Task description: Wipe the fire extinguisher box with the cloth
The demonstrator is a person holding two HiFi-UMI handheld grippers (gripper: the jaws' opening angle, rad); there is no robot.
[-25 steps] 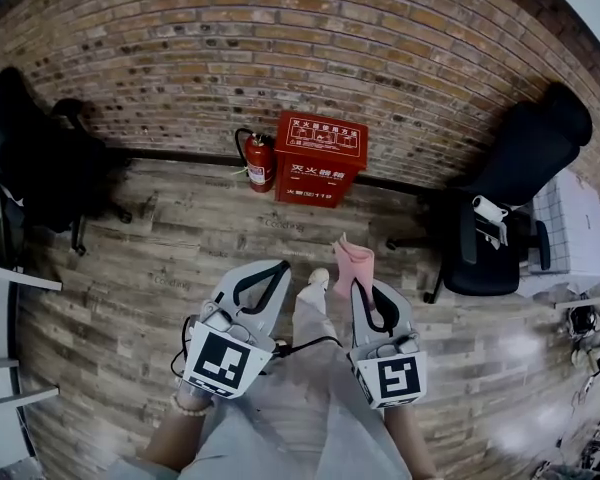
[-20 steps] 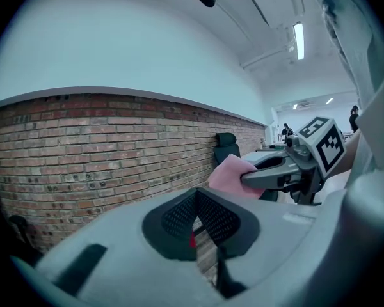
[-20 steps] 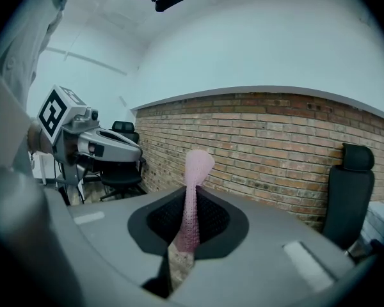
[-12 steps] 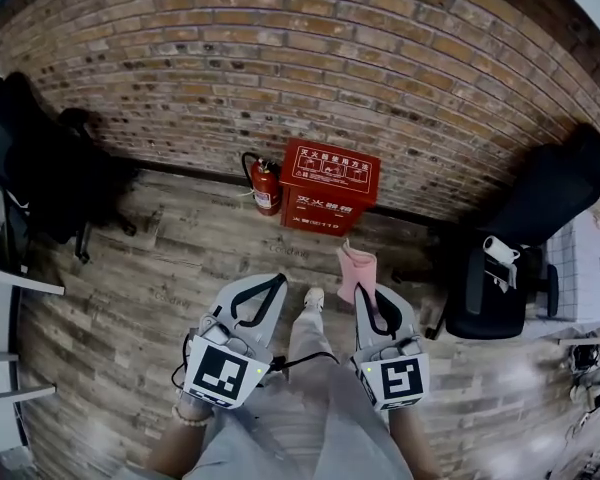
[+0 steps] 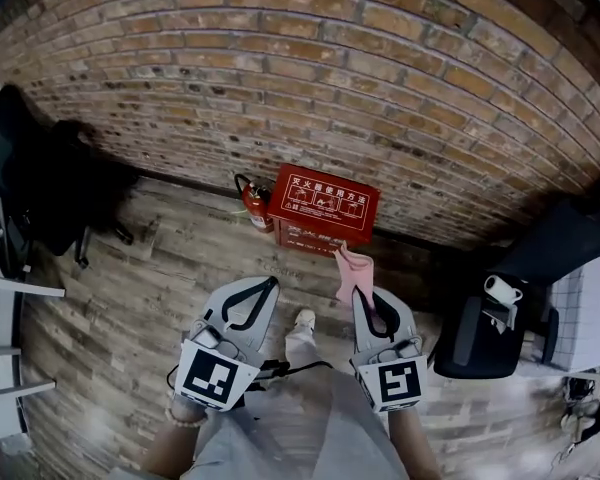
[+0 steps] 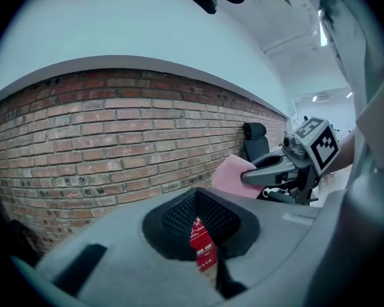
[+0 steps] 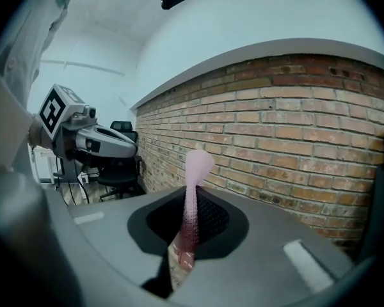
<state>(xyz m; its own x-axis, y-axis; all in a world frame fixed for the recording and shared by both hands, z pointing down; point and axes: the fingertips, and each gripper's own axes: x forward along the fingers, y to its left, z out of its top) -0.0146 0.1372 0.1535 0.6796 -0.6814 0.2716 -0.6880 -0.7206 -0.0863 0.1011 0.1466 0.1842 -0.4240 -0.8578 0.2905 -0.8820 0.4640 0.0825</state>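
Likely the cloth (image 5: 355, 271), clamped only at its lower end by the right gripper (image 5: 363, 292), flops off the box (image 5: 322, 206); the left gripper (image 5: 269, 283) sits closed, empty.

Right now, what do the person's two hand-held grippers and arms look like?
The left hand-held gripper and right hand-held gripper have pale grey moulded bodies with black-lined loop-shaped jaws. Each carries a white cube with black square markers. A black cable trails beside the left one. The person wears a pale bracelet and light grey trousers.
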